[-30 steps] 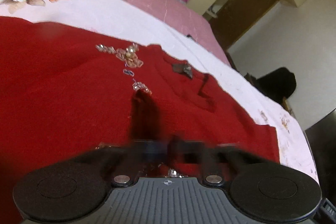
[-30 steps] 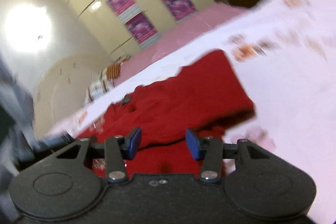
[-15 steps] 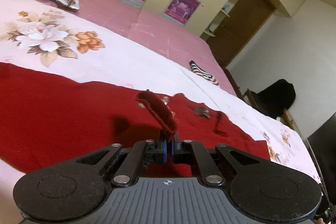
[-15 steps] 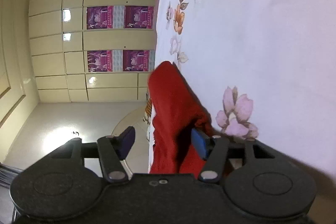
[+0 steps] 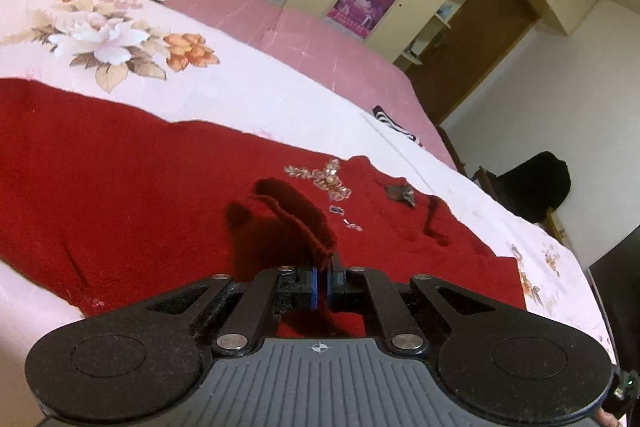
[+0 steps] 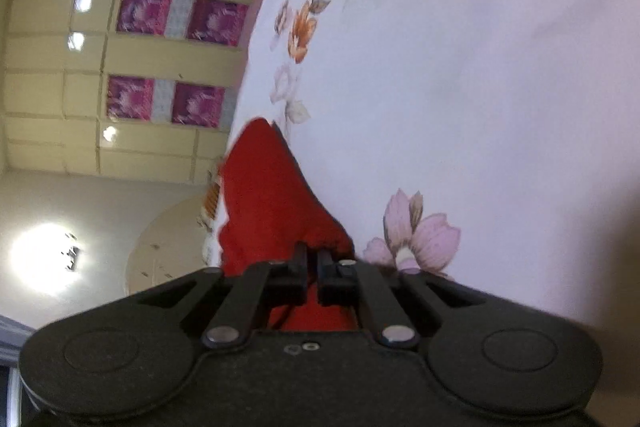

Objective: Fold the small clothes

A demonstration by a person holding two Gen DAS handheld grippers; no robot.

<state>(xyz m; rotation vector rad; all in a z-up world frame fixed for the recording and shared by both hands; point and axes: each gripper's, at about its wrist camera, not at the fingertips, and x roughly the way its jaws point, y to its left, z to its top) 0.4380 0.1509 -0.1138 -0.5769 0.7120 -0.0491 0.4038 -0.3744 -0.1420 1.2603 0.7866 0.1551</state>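
Left gripper (image 5: 320,281) clamped on a ribbed edge of the red sweater (image 5: 140,183) spread across the floral bedsheet (image 5: 248,95), right gripper (image 6: 313,269) newly pinched on another red fold toward 12 o'clock; likely next, lifting both ends together for folding over.
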